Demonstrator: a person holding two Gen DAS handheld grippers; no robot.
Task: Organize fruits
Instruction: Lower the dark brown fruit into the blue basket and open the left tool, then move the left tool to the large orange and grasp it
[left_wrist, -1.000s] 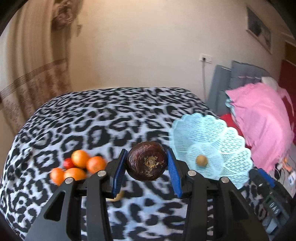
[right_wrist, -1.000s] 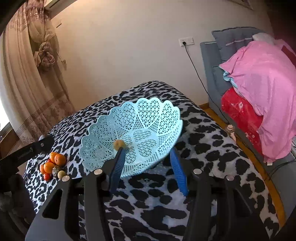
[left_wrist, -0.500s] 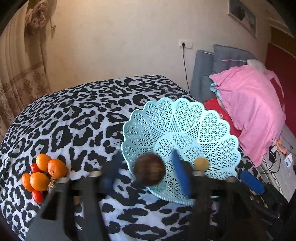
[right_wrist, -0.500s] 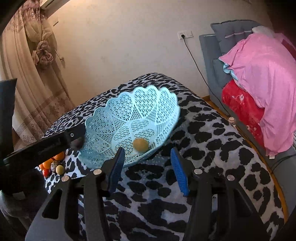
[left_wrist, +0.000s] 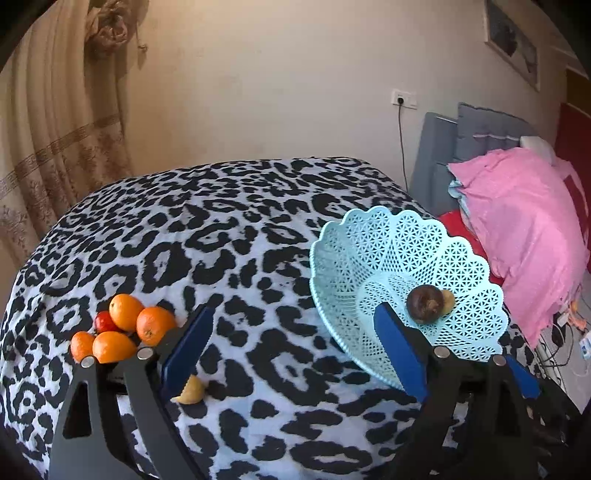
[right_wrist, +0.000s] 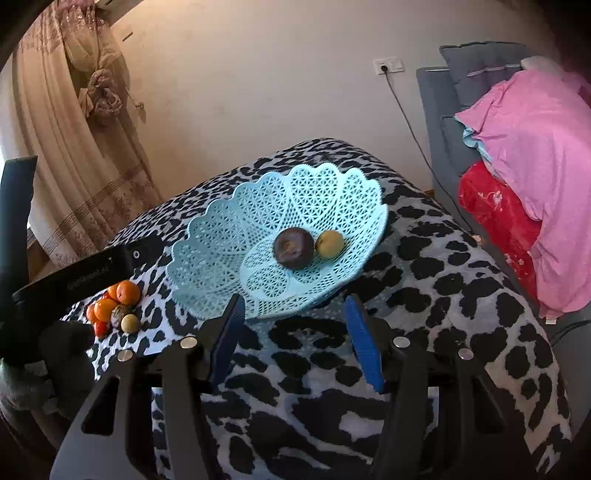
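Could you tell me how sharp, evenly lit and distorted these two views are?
Left wrist view: sharp, soft daylight, the leopard-print cloth bulging from fisheye, corners vignetted. Right wrist view: equally sharp, the pale blue lattice plastic basket crisp, pink blanket slightly washed out.

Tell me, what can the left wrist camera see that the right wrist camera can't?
Only the left wrist view shows a framed picture on the wall. Only the right wrist view shows a brownish fruit in the pile, and the other gripper's black body. Both show the blue basket holding a dark purple fruit and a small yellow fruit, the oranges, and the pink blanket.
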